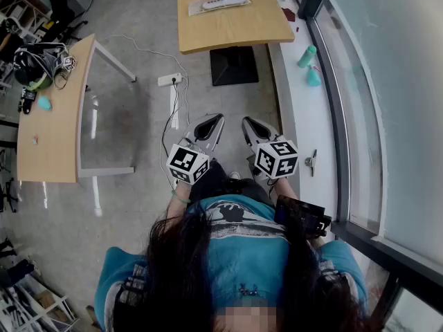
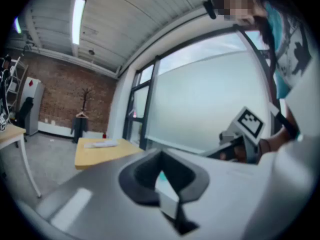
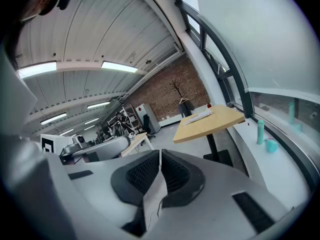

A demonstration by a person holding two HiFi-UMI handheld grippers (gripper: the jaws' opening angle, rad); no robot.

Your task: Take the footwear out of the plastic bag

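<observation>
A clear plastic bag (image 1: 219, 3) with pale footwear inside lies at the far side of a small wooden table (image 1: 235, 33) ahead of me. The bag (image 2: 104, 144) shows small in the left gripper view, and the bag (image 3: 200, 115) shows far off in the right gripper view. My left gripper (image 1: 216, 120) and right gripper (image 1: 248, 122) are held side by side close to my body, well short of the table. Both point toward it, shut with nothing between the jaws. The left gripper's pads (image 2: 161, 156) meet, as do the right gripper's pads (image 3: 160, 156).
A long wooden table (image 1: 52, 116) at the left carries cables and headgear. A power strip (image 1: 169, 79) and cord lie on the floor. Teal bottles (image 1: 308, 56) stand on the window ledge at the right, beside the glass wall.
</observation>
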